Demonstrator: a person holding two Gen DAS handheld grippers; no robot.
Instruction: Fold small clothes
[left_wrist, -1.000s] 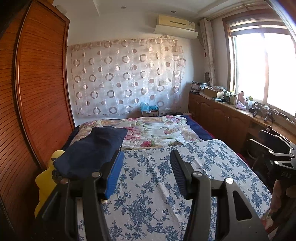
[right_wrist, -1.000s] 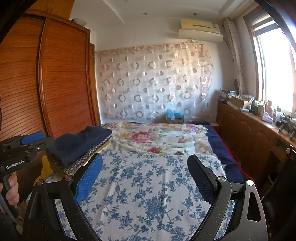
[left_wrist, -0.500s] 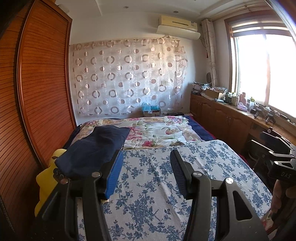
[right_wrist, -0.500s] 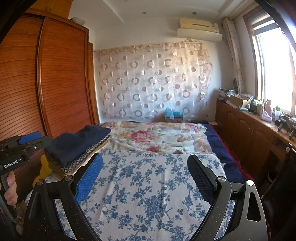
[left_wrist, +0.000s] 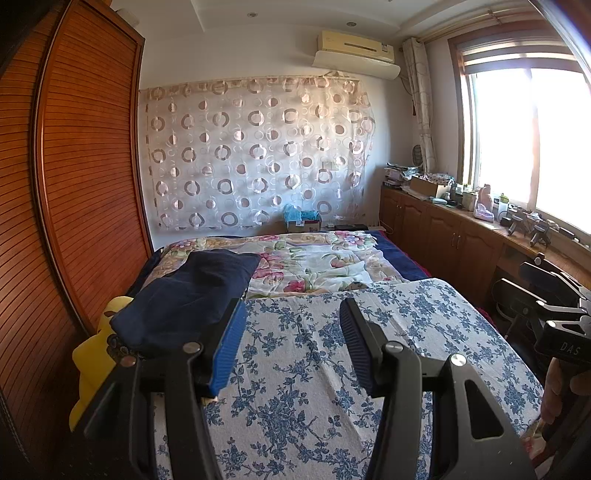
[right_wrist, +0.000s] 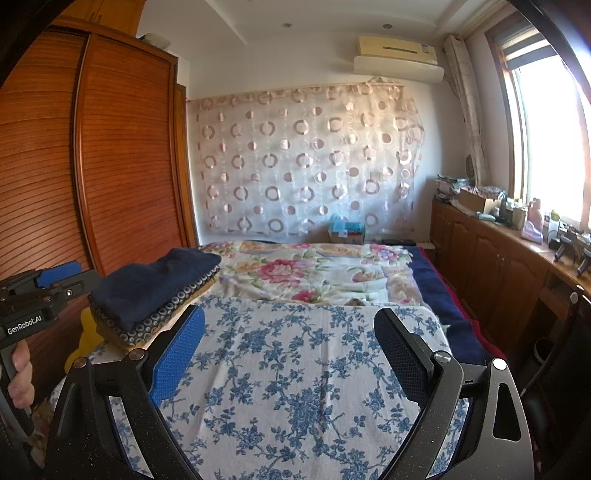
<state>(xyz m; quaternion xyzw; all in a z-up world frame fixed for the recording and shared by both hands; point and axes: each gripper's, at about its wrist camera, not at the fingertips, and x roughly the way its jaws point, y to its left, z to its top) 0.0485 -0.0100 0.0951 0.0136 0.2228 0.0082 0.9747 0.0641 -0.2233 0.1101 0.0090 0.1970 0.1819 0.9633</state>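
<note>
Nearest us, left gripper (left_wrist: 291, 332) and right gripper (right_wrist: 288, 343) both hang released, jaws spread, nothing between them, over the blue-flowered sheet (left_wrist: 317, 369) filling the lower centre. Left of centre we see the folded clothes stack (right_wrist: 155, 291), navy piece on top, at the sheet's left edge. Farther: floral quilt (right_wrist: 314, 269), then the circle-print curtain (right_wrist: 306, 166) at upper centre.

Black left gripper (left_wrist: 291, 347), blue pads (left_wrist: 227, 350), silver screws

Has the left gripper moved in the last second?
Yes, slightly: the left gripper swung a little left, since the air conditioner sits farther right in its view.
</note>
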